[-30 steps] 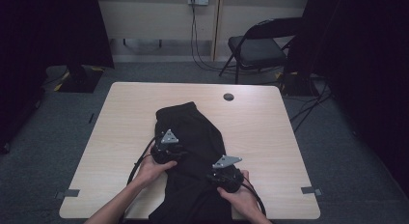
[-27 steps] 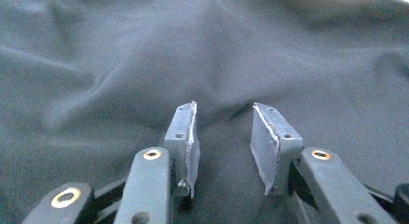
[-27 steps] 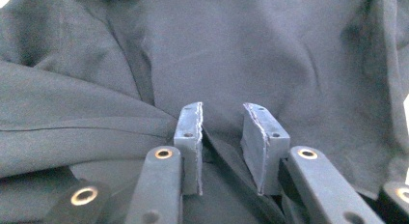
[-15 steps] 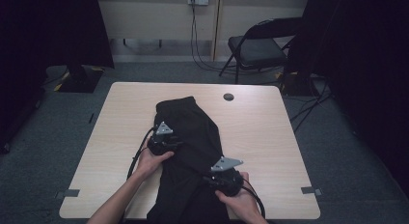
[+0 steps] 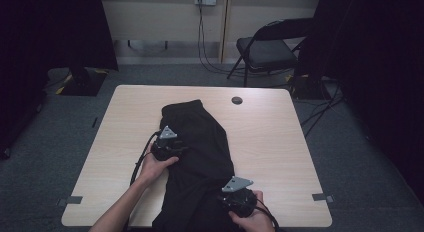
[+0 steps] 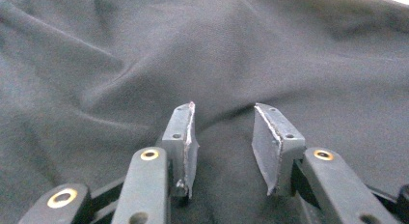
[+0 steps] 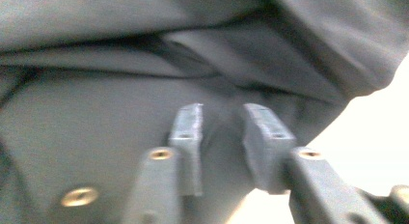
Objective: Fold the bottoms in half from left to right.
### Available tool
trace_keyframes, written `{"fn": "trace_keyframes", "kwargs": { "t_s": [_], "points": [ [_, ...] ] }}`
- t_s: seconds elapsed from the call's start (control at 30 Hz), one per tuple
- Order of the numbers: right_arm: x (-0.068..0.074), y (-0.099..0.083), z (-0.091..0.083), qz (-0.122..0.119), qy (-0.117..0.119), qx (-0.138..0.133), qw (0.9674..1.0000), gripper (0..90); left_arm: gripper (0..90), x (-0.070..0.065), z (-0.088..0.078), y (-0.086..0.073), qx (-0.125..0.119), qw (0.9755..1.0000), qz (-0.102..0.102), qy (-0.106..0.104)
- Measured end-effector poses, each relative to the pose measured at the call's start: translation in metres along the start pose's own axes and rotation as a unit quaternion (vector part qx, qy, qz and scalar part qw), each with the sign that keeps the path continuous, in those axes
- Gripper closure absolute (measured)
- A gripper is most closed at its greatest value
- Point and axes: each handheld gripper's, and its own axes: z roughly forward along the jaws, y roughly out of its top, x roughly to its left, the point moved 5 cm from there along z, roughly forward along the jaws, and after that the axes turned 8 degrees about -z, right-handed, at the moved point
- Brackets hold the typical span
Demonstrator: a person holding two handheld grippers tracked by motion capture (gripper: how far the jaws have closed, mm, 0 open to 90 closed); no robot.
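While the black garment (image 5: 197,157) lies bunched along the middle of the worktop (image 5: 270,142), its near end spilling over the edge closest to me, I am working on getting a proper hold of it at two places. My left tool (image 6: 222,137) sits on the cloth at the garment's left side, and its jaws have just been opening a little; they stand apart with fabric lying under the gap, nothing pinched. My right tool (image 7: 222,132) is down at the near edge by a fold, jaws just closing in, with a ridge of cloth between them, though the blur keeps me from telling whether the pads truly bite. To do this well, I judge I should gather one layer only on each side and close fully before lifting. Then I would draw the hands apart evenly, so the cloth spreads flat instead of twisting.
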Motion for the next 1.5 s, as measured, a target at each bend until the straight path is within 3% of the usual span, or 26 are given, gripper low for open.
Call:
{"fn": "trace_keyframes", "kwargs": {
  "t_s": [0.1,0.2,0.27,0.33,0.37,0.4,0.43,0.47,0.57,0.63,0.7,0.77,0.8,0.83,0.87,0.9,0.93,0.97,1.07,1.23,1.37,1.43,1.47,1.5],
  "points": [
    [-0.008,-0.006,-0.008,0.019,-0.01,0.001,0.9998,87.3,60.4,-0.001,0.0,0.0,0.0,1.0,0.001,0.003],
    [-0.014,-0.011,-0.019,0.03,-0.022,-0.001,0.9993,88.9,60.4,-0.001,0.0,0.0,0.0,1.0,0.001,0.003],
    [-0.024,-0.026,-0.036,0.056,-0.036,0.001,0.9978,89.0,60.4,-0.001,0.0,0.0,0.0,1.0,0.004,0.003],
    [-0.026,-0.031,-0.04,0.062,-0.041,0.004,0.9972,89.1,60.4,-0.001,0.0,0.0,0.001,1.0,0.004,0.003],
    [-0.031,-0.039,-0.047,0.079,-0.049,0.009,0.9956,89.1,60.4,-0.001,0.0,0.0,0.0,1.0,0.004,0.004],
    [-0.039,-0.05,-0.057,0.105,-0.061,0.011,0.9926,87.6,60.4,-0.001,0.0,0.0,0.001,1.0,0.005,0.004],
    [-0.044,-0.055,-0.062,0.117,-0.074,0.01,0.9903,80.1,60.4,-0.001,0.0,0.0,0.001,1.0,0.005,0.004],
    [-0.044,-0.055,-0.062,0.117,-0.074,0.01,0.9903,80.1,60.4,-0.001,0.0,0.0,0.001,1.0,0.004,0.003],
    [-0.055,-0.055,-0.071,0.136,-0.105,-0.012,0.9851,65.1,59.5,-0.001,0.0,0.0,0.001,1.0,0.007,0.003],
    [-0.055,-0.047,-0.068,0.129,-0.096,-0.027,0.9866,64.9,59.0,-0.001,0.0,0.0,0.0,0.9999,0.009,0.005],
    [-0.054,-0.029,-0.057,0.1,-0.081,-0.043,0.9907,65.0,58.6,-0.002,0.0,0.0,0.001,1.0,0.008,0.002],
    [-0.055,0.008,-0.034,0.075,-0.047,-0.065,0.9939,70.6,57.9,-0.002,0.0,0.0,0.002,0.9999,0.011,0.003],
    [-0.055,0.008,-0.034,0.075,-0.047,-0.065,0.9939,70.6,57.7,-0.002,0.0,0.0,0.002,0.9999,0.011,0.003],
    [-0.055,0.017,-0.028,0.066,-0.044,-0.071,0.9943,72.3,57.7,-0.003,0.001,0.0,0.0,1.0,0.006,0.001],
    [-0.057,0.039,-0.009,0.061,-0.03,-0.075,0.9949,72.9,57.3,-0.003,0.001,0.0,0.0,1.0,0.007,0.001],
    [-0.057,0.039,-0.009,0.061,-0.03,-0.075,0.9949,72.9,57.2,-0.003,0.001,0.0,0.0,1.0,0.007,0.001],
    [-0.051,0.052,0.009,0.051,0.002,-0.064,0.9967,69.7,57.0,-0.003,0.001,0.0,0.0,0.9999,0.01,0.004],
    [-0.048,0.055,0.015,0.039,0.005,-0.057,0.9976,68.0,56.9,-0.003,0.001,0.0,-0.001,0.9999,0.009,0.004],
    [-0.034,0.055,0.031,0.015,0.03,-0.032,0.9989,64.3,56.9,-0.003,0.001,0.0,-0.001,1.0,0.009,0.003],
    [-0.02,0.042,0.023,-0.015,0.048,-0.014,0.9986,62.1,56.2,-0.002,0.001,0.0,-0.001,0.9999,0.01,0.01],
    [-0.022,0.02,0.021,-0.009,0.046,0.003,0.9989,61.0,55.5,-0.002,0.001,0.0,0.001,0.9998,0.013,0.012],
    [-0.023,0.016,0.016,0.001,0.043,-0.001,0.9991,54.4,55.4,-0.002,0.001,0.0,0.0,0.9998,0.013,0.013],
    [-0.02,0.02,0.009,0.007,0.045,-0.017,0.9988,49.8,55.1,-0.001,0.001,0.0,0.001,0.9998,0.013,0.013],
    [-0.02,0.02,0.009,0.007,0.045,-0.017,0.9988,49.8,55.1,-0.002,0.001,0.0,0.0,0.9998,0.013,0.013]
  ]
}}
